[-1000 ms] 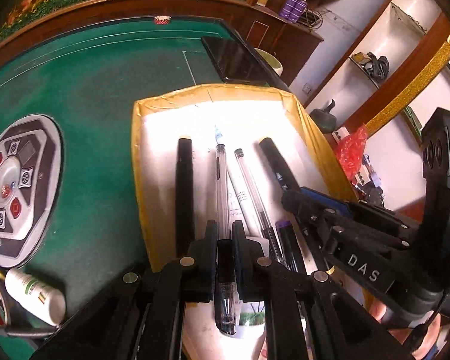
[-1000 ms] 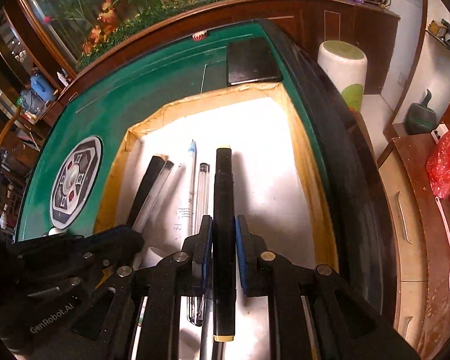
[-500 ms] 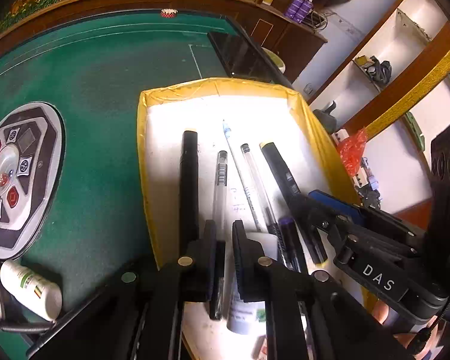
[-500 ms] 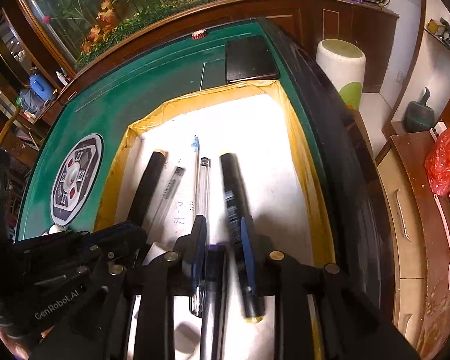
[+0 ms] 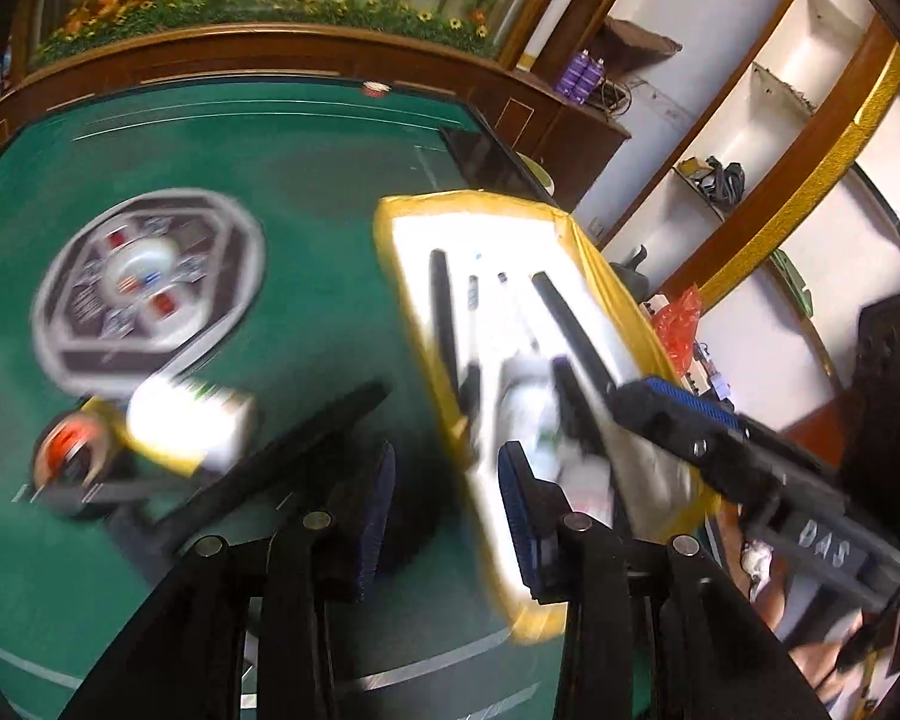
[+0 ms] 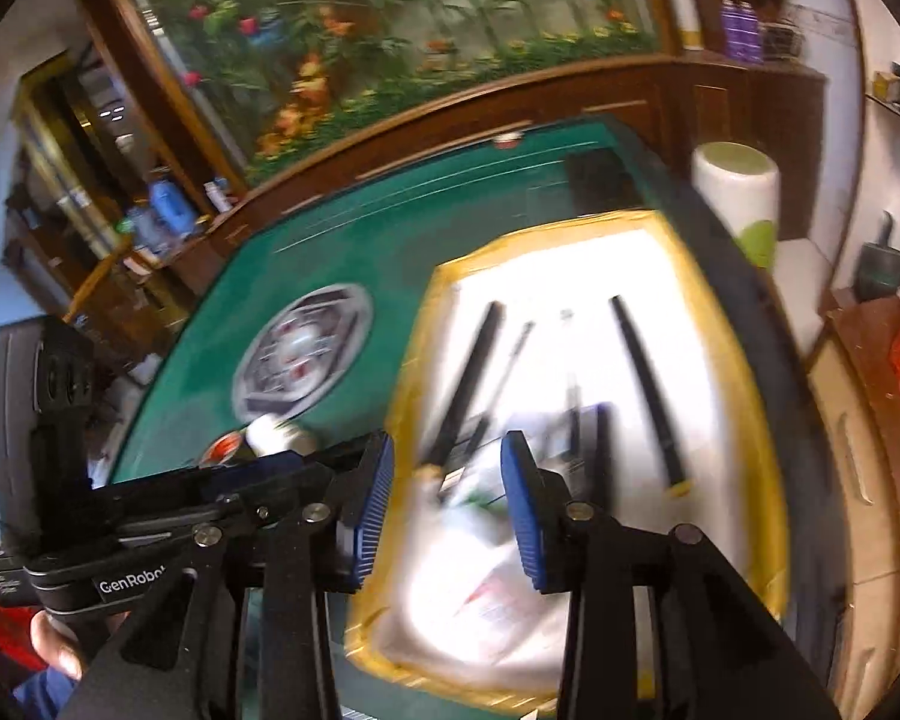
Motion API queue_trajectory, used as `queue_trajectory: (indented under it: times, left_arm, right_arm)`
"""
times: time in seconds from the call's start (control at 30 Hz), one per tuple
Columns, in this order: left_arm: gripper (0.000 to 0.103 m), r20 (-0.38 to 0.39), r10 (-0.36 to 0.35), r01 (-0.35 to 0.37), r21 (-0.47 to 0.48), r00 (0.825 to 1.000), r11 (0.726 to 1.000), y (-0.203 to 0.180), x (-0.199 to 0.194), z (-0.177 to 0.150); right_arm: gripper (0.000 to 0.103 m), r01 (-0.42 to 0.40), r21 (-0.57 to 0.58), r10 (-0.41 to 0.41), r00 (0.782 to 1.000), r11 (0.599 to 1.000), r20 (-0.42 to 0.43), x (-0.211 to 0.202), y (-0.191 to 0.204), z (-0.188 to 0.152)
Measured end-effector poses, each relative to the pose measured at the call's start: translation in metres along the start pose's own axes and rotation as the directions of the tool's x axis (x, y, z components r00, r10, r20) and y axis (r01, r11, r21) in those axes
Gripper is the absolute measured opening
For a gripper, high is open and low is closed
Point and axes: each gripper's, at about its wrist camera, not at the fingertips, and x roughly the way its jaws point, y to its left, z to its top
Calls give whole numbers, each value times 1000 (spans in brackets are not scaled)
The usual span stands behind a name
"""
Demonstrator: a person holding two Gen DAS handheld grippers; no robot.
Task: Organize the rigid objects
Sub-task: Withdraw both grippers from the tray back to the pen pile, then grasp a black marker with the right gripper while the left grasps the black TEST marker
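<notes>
A white tray with a yellow taped rim (image 5: pixel 390 228) (image 6: pixel 414 372) holds a row of pens: a black marker (image 5: pixel 444 312) (image 6: pixel 468 384), clear pens (image 5: pixel 473 300) (image 6: pixel 513 360) and a black marker with a yellow end (image 6: pixel 648 384). My left gripper (image 5: pixel 447 480) hangs over the tray's left edge and the green felt; its jaws are opening and nothing is between them. My right gripper (image 6: pixel 447 480) (image 5: pixel 660 405) hovers above the tray's near end, jaws also opening and empty. Both views are blurred by motion.
On the green table (image 5: pixel 306 192), left of the tray, are a round centre panel (image 5: pixel 150 288), a white bottle (image 5: pixel 186 420) and a tape roll (image 5: pixel 66 462). A black slab (image 5: pixel 486 156) lies beyond the tray. White packets (image 6: pixel 480 588) fill the tray's near end.
The left gripper let go of the clear pen and the right let go of the black marker. Both opened and pulled back and up from the tray, the left swinging left.
</notes>
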Motion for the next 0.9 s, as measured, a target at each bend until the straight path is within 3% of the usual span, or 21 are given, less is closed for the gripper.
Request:
queue_trajectory:
  times: [0.2, 0.4, 0.47, 0.9]
  left_arm:
    - [38, 95, 71, -67, -47, 993, 997, 65, -61, -51]
    - [38, 73, 142, -125, -203, 987, 971, 151, -78, -80]
    - [38, 62, 132, -113, -243, 989, 964, 170, -74, -86]
    - [38, 78, 100, -81, -218, 992, 973, 185, -58, -91]
  right_arm:
    - [35, -113, -137, 103, 992, 984, -80, 21, 70, -30]
    - [33, -164, -257, 114, 973, 952, -199, 64, 131, -52]
    - [32, -157, -289, 91, 969, 944, -228, 80, 146, -55]
    - [22, -62, -399, -58, 957, 915, -283, 142, 179, -60]
